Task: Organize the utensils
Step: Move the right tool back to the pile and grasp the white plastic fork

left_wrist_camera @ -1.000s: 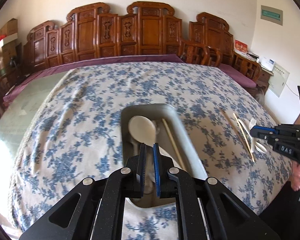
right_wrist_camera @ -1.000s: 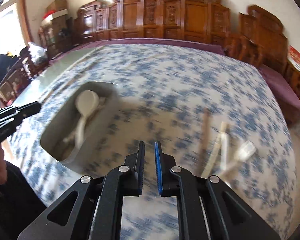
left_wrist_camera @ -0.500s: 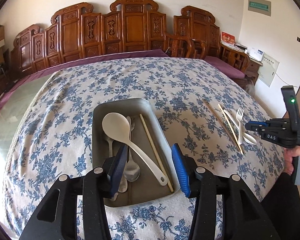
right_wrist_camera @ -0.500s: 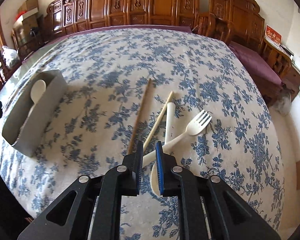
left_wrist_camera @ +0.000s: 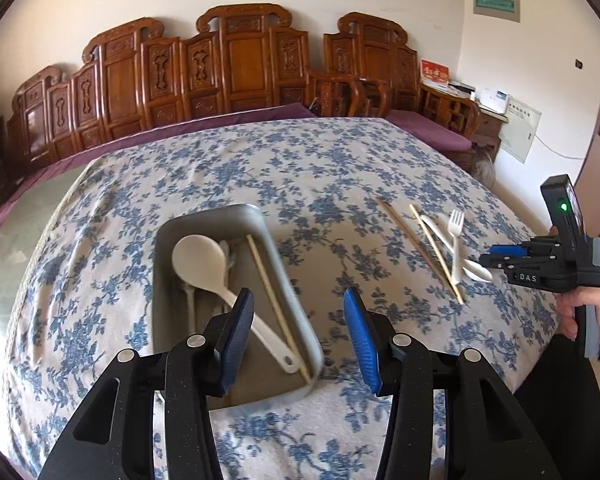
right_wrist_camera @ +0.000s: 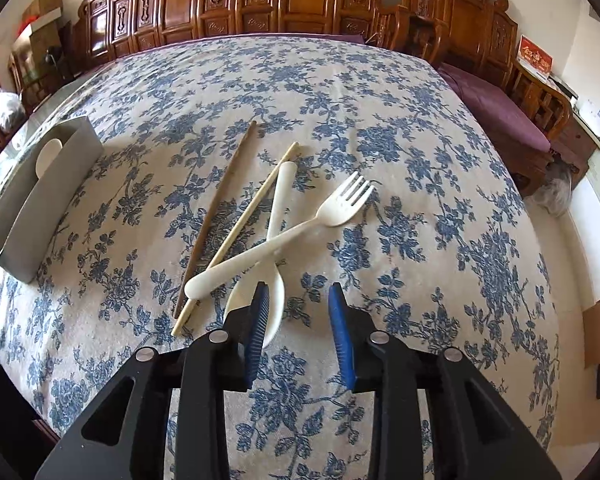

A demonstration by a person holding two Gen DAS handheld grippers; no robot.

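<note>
**A:** Your left gripper [left_wrist_camera: 298, 328] hangs over the near end of the grey metal tray [left_wrist_camera: 278, 256], jaws spread wide and holding nothing. Its left pad sits in front of the tray's inside, its right pad over the cloth just beside the tray's right wall.

**B:** What lies in the tray?

**A:** A big white serving spoon [left_wrist_camera: 204, 264] with its bowl at the far end and its handle running toward you, and one pale chopstick [left_wrist_camera: 272, 300] along the right wall. Something more lies under the spoon bowl, perhaps a metal spoon, but that corner is blurred and you cannot be sure of it.

**B:** And further right?

**A:** On the floral tablecloth [right_wrist_camera: 400, 160], well apart from the tray, rests the loose pile. From its left: a dark brown chopstick [right_wrist_camera: 216, 216], a light bamboo chopstick [right_wrist_camera: 240, 232] just beside it, then a white plastic spoon [right_wrist_camera: 274, 216] with its bowl nearest you, and a white plastic fork [right_wrist_camera: 296, 232] lying across the spoon's handle, tines pointing away to the right.

**B:** And my right hand?

**A:** Your right gripper [right_wrist_camera: 300, 320] is low over the near end of that pile, jaws parted and holding nothing. Its left pad overlaps the spoon bowl in view; the right pad is over bare cloth.
</note>
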